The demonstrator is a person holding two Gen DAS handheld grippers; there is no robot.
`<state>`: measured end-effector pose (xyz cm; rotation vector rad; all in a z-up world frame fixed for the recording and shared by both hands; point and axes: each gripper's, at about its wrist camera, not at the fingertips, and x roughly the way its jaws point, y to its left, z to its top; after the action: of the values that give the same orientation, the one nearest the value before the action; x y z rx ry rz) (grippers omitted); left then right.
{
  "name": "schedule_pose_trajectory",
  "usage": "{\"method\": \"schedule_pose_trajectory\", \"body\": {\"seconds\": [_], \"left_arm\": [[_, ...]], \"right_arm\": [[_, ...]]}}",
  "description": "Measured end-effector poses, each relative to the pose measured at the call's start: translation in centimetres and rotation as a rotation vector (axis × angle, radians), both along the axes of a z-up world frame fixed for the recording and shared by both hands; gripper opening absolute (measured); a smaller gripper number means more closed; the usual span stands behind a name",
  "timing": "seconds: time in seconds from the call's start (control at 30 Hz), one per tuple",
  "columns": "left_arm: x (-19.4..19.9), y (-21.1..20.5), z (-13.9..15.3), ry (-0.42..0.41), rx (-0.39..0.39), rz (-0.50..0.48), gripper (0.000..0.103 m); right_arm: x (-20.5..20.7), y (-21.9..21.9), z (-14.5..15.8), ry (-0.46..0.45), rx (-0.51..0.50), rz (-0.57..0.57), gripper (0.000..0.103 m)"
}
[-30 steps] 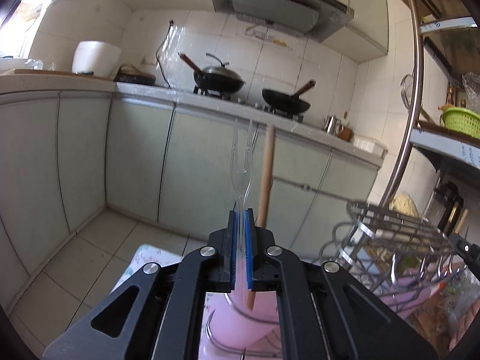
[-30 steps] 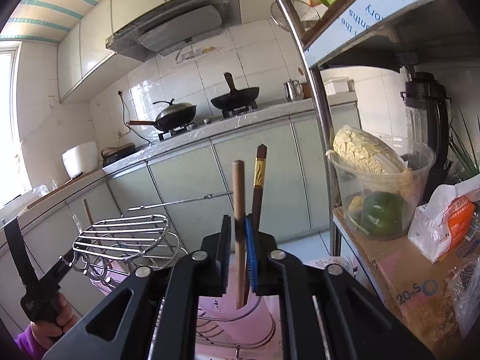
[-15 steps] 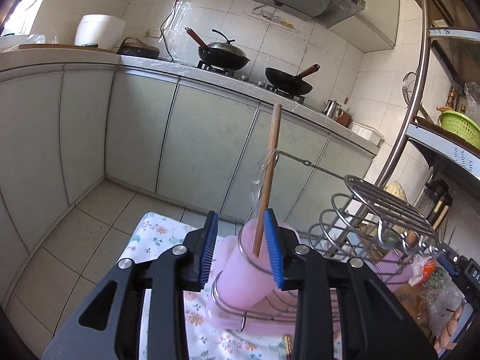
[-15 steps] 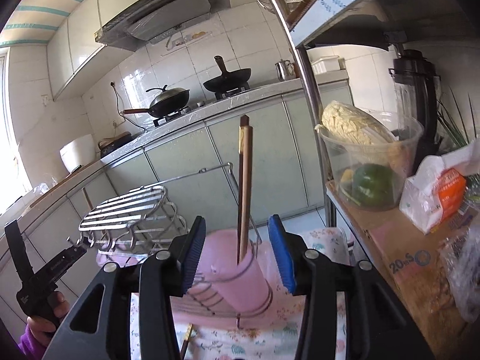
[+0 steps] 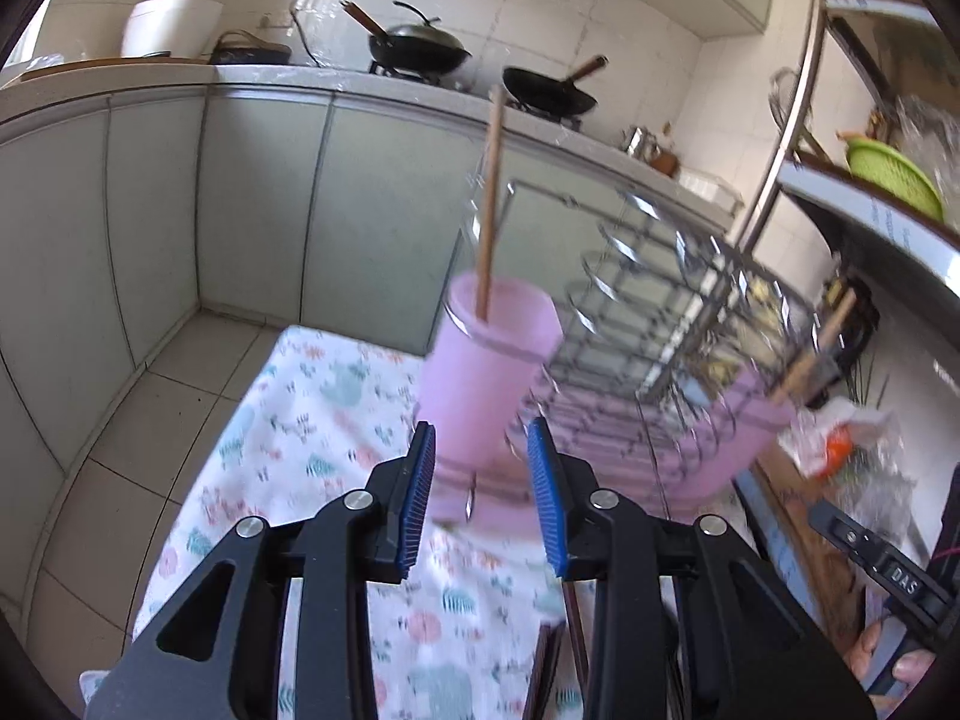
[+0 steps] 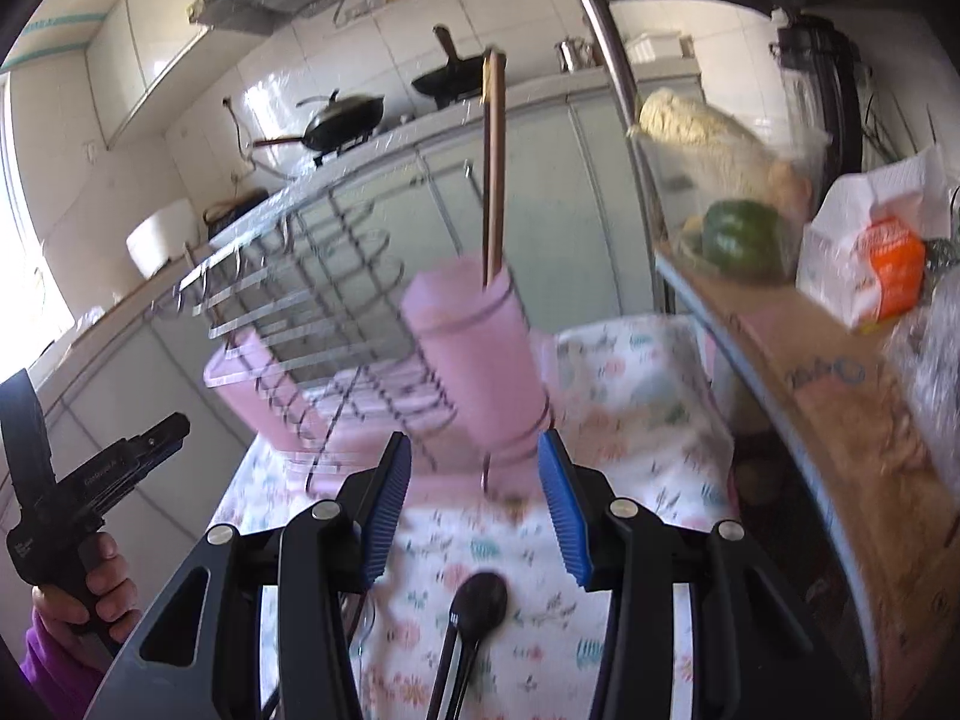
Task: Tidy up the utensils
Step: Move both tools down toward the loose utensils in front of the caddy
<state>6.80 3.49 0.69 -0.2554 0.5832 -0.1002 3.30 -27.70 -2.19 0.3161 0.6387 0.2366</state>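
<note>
On the floral-clothed table, the left tool hovers with its blue pads apart and nothing between them, just short of a pink cup holding one upright wooden chopstick. A wire rack stands beside the cup. Further right, the right tool is also spread and empty, before a second pink cup holding two chopsticks. A black spoon lies on the cloth below that tool.
</note>
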Motion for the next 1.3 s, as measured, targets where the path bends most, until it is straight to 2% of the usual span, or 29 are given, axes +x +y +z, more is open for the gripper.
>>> {"method": "schedule_pose_trajectory", "body": {"seconds": [0.33,0.57,0.77,1.3], "left_arm": [[-1.7,-1.4,-1.6,0.081,0.017,-0.082,0.032],[-1.4,-1.8,-2.8,0.205,0.008,-0.157,0.032],[-1.6,-2.6,-4.0,0.271,0.059,-0.204,0.032],[-1.7,-5.0,-7.6,0.396,0.142,-0.284,0.032]], "right_arm": [[-1.0,0.6,0.1,0.004,-0.009,0.026,0.044],[-1.2,0.9,-0.4,0.04,-0.027,0.047,0.044],[-1.2,1.7,-1.5,0.088,-0.042,0.07,0.044],[-1.0,2.1,-2.4,0.128,-0.039,0.085,0.044]]}}
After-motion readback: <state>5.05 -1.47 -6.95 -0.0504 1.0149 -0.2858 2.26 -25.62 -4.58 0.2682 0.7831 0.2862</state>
